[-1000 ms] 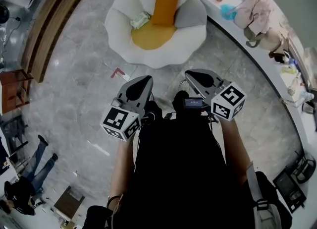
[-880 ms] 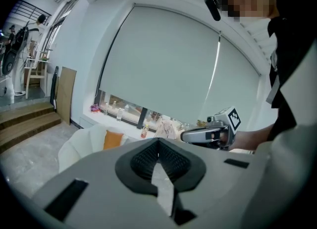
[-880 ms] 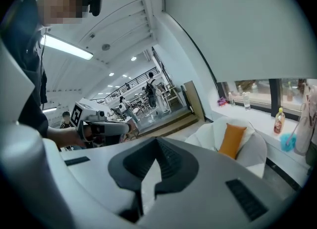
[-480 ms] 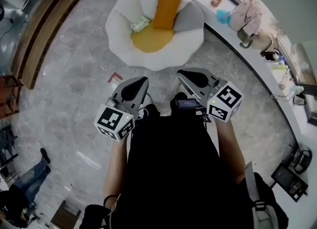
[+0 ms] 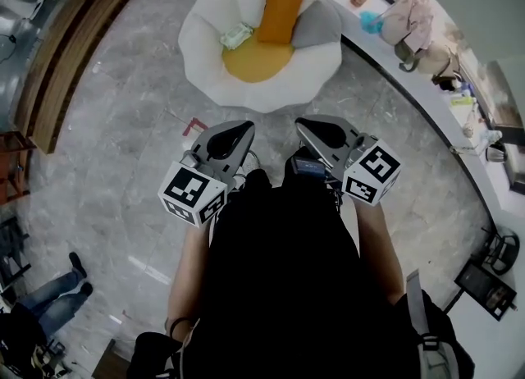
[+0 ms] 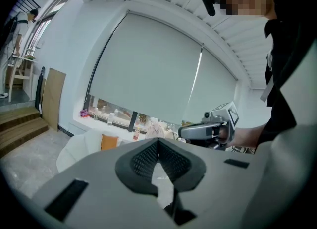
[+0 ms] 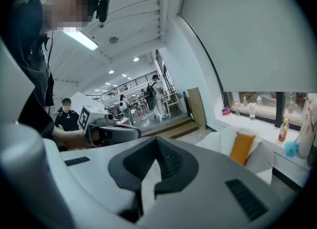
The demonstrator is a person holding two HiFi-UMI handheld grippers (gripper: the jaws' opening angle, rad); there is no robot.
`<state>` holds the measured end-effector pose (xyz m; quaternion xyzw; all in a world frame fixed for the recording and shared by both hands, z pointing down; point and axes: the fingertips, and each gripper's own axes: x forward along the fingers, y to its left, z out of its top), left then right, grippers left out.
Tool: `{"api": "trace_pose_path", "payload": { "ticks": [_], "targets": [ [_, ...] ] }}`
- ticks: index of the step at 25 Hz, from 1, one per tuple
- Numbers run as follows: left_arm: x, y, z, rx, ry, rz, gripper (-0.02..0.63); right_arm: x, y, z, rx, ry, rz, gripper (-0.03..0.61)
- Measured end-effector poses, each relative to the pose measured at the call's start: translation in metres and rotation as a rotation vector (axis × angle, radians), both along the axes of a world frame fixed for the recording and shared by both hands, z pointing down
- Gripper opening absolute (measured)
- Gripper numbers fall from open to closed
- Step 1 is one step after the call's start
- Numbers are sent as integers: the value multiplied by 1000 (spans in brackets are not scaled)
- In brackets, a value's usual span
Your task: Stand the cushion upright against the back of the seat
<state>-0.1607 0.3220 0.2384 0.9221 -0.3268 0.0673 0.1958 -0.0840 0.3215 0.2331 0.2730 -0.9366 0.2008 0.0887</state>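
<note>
You stand on a grey marble floor (image 5: pixel 107 164), well apart from the white chair (image 5: pixel 197 57) ahead of you. A yellow pad (image 5: pixel 256 59) covers its seat. The orange cushion (image 5: pixel 280 13) is at the back of that seat, on end and leaning on the backrest, with a grey cushion (image 5: pixel 316 31) touching its right side. By the look of it the cushion already stands as asked.

Both tools are drawn in close to your body and point toward the chair. The left gripper (image 5: pixel 242 126) has its jaws pressed together with nothing between them, and the right gripper (image 5: pixel 306 126) is the same (each gripper view shows only floor past the closed tips). A small pale packet (image 5: pixel 235 36) lies on the seat, just left of the cushion's foot.

The risks, as I judge them:
- If you go in with closed jaws, you will nudge rather than hold, and the soft cushion could slump onto the pad.
- If you grip it by one top corner, it may fold or twist away from the backrest.
- The grey cushion leans close by, so pulling the orange one sideways could drag it along.
- A low approach from the left may knock the packet off the seat.
</note>
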Motion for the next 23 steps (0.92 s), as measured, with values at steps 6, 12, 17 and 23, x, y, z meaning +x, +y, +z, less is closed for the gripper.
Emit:
{"api": "trace_pose_path", "payload": {
  "ticks": [6,12,17,23],
  "targets": [
    [-18,9,-4,8,3,-6,14,-17,1,-5,12,6,-18,15],
    [-27,14,-9,20,3,-9,14,-31,2,-11,32,18,-40,15],
    [-38,21,-9,22,7,-36,14,-44,8,-8,29,23,-67,15],
    [-49,34,-10,23,9,-49,14,-58,19,-10,42,29,-90,15]
  ]
}}
